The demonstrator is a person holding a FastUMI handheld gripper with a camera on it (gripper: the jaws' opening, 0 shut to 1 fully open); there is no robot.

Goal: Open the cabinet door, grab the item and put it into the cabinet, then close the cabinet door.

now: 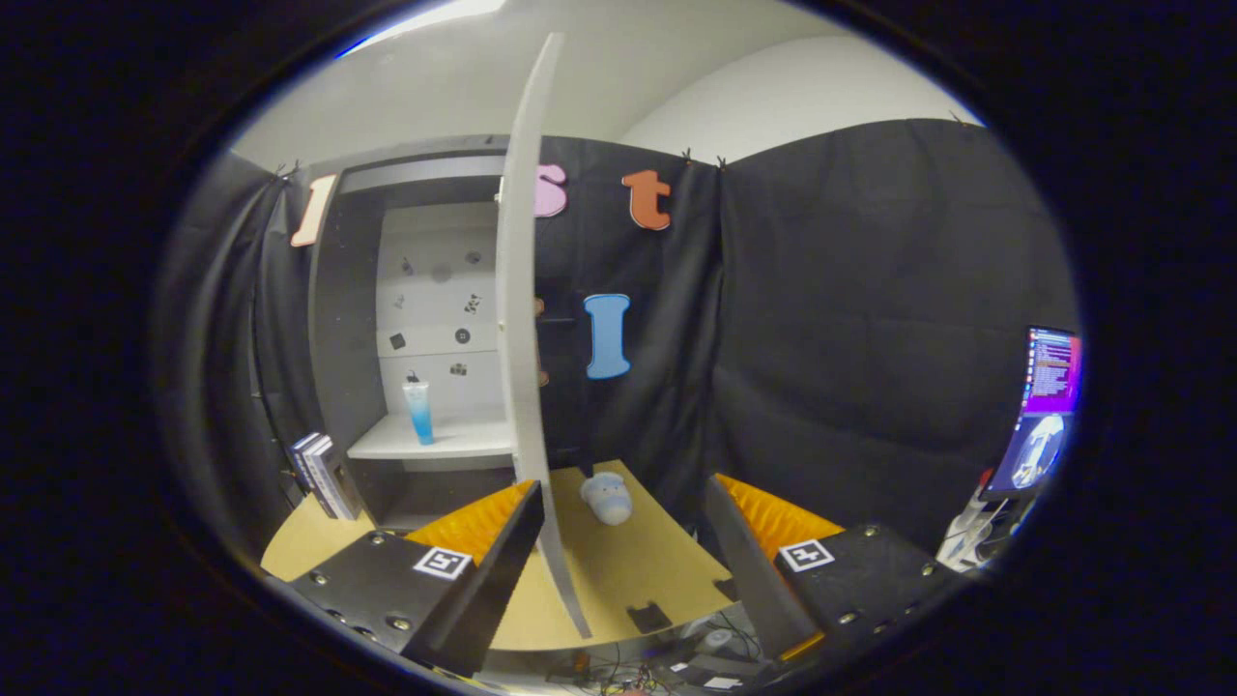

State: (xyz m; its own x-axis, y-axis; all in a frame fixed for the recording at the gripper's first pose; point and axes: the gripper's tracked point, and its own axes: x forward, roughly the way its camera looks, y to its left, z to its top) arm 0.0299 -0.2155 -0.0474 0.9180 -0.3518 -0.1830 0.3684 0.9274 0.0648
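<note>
The cabinet [348,309] stands at the back left with its door [522,319] swung out towards me, seen edge on. The door's lower edge runs down between my two fingers, close to the left one. On the cabinet's white shelf [454,440] stands a blue and white tube [418,411], upright. A small pale blue plush item [607,498] lies on the tan table [628,570], beyond my fingers and just right of the door. My gripper [623,561] is open, with both fingers apart and pressing on nothing.
Several books [324,476] lean upright on the table left of the cabinet. A monitor [1044,416] with cables under it stands far right, off the table. A small black patch [647,616] lies near the table's front edge. Black cloth walls the booth behind.
</note>
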